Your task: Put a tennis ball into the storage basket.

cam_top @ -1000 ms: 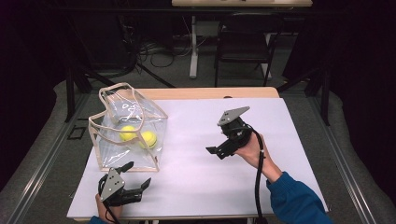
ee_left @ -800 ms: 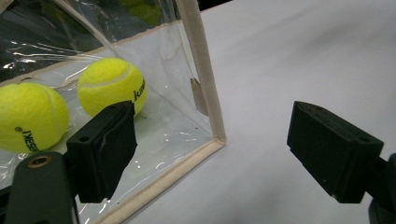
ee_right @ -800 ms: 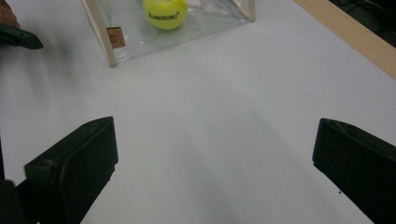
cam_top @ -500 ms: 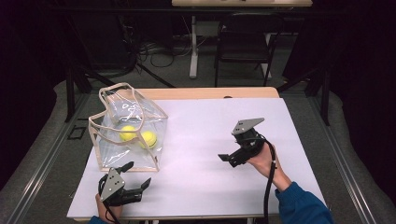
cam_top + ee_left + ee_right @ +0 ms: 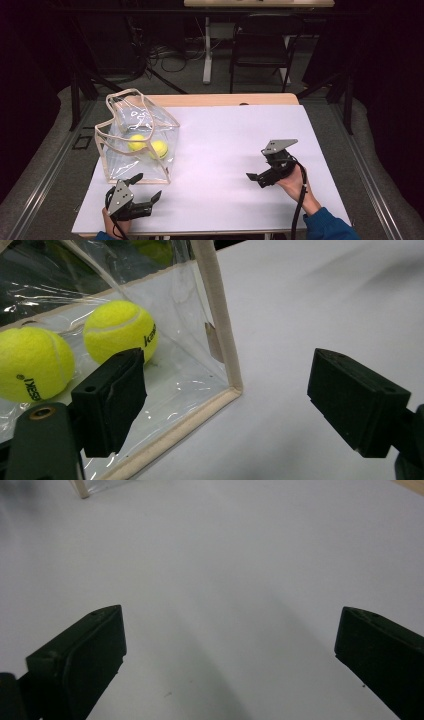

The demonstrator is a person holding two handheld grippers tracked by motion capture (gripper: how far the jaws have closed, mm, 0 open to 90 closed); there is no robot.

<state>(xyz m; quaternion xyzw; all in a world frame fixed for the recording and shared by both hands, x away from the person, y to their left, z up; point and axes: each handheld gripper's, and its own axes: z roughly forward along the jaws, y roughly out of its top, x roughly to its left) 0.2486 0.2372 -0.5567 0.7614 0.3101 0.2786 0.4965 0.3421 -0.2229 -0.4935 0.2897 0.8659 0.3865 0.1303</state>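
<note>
Bag (image 5: 137, 145) just beyond left gripper (image 5: 141, 192).

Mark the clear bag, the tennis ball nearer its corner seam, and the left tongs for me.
clear bag (image 5: 116, 170): high view, front transparent wall.
tennis ball (image 5: 120, 330): left gripper view, middle of its yellow felt.
left tongs (image 5: 226, 405): left gripper view, midway between the open fingertips.

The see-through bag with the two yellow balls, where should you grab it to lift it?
Probably the clear bag is best taken by its beige-trimmed top rim, coming from above. It stands upright and open, its walls look thin and floppy, and the tennis balls sit low inside.
</note>
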